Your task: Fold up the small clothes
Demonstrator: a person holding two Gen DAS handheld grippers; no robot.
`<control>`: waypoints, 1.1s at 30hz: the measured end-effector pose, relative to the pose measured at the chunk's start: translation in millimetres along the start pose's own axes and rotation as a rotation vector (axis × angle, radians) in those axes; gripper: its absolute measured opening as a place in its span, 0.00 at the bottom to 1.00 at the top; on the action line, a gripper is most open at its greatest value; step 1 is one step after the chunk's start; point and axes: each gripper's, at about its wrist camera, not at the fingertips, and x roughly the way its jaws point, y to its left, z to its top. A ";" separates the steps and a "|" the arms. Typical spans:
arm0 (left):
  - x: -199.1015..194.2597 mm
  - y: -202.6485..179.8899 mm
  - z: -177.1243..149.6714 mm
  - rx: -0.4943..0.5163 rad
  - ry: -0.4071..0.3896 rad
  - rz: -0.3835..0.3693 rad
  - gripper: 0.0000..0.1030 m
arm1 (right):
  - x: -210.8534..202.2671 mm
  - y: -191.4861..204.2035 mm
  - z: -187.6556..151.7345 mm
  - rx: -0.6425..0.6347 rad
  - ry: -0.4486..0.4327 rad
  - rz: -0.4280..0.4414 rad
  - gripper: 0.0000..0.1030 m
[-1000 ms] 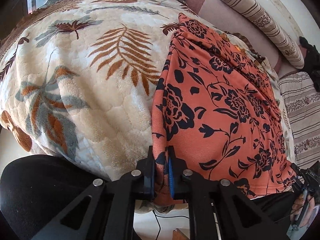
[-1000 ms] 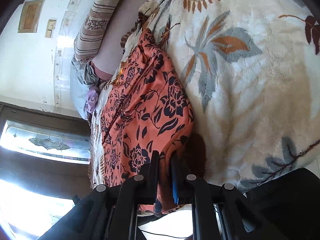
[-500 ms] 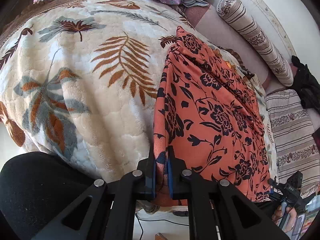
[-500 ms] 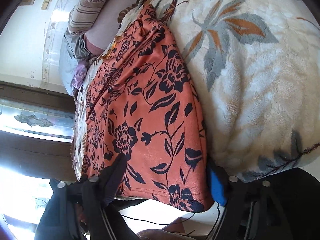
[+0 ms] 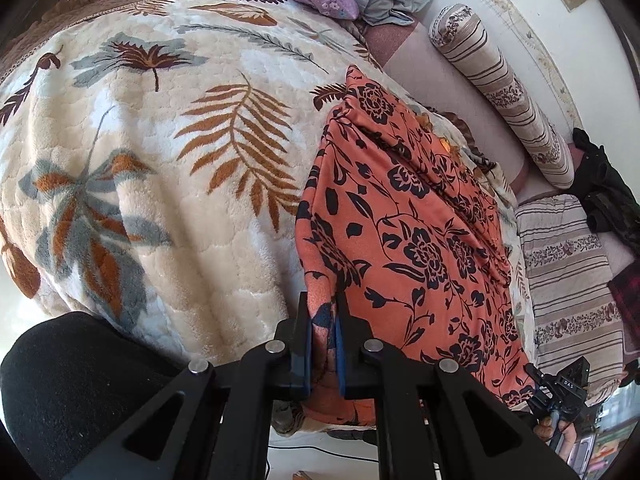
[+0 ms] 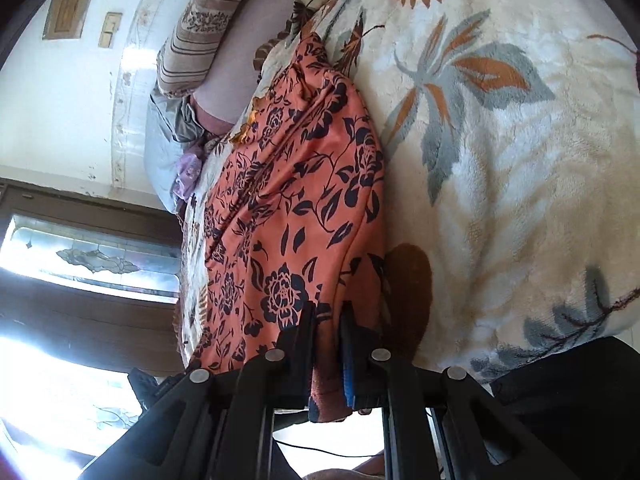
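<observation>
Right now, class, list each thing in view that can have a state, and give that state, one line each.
Orange garment: spread on the blanket, near edge pinched at two corners.
Left gripper: shut on the garment.
Right gripper: jaws just closing, shut on the garment.
Blanket: spread over the bed.
Bolster: lying along the wall.

Left wrist view: looks down along its own fingers (image 5: 322, 320), very near the bed's edge, across the leaf-print blanket (image 5: 160, 160) toward a striped bolster (image 5: 504, 88).
Right wrist view: rolled sideways, equally near, facing the same bolster (image 6: 200, 28) and a window (image 6: 92, 256).
Shared: the orange floral garment (image 5: 420, 220) (image 6: 304, 200), blanket, bolster.
</observation>
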 end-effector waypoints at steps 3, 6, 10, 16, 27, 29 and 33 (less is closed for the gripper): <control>5.5 -3.2 2.3 0.008 0.006 0.001 0.09 | 2.4 1.7 1.2 -0.005 0.001 -0.003 0.12; 13.5 -5.9 3.1 0.018 0.016 0.014 0.09 | 5.9 1.6 2.2 -0.017 0.011 -0.033 0.12; 19.2 -6.1 3.1 0.021 0.026 0.025 0.09 | 22.6 -8.8 4.4 0.041 0.082 -0.135 0.22; 14.3 -4.6 1.2 0.024 0.010 0.014 0.09 | 23.5 1.3 -2.7 -0.034 0.092 -0.123 0.63; -5.1 -4.4 3.4 0.030 -0.024 0.001 0.09 | 6.5 12.4 -10.2 -0.060 0.032 -0.141 0.06; -10.5 -8.7 7.0 0.053 -0.042 0.004 0.09 | -1.5 11.2 -6.5 -0.034 0.014 -0.089 0.06; -8.6 -12.4 14.1 0.070 -0.052 0.018 0.09 | -10.9 6.2 1.1 -0.004 -0.019 -0.048 0.06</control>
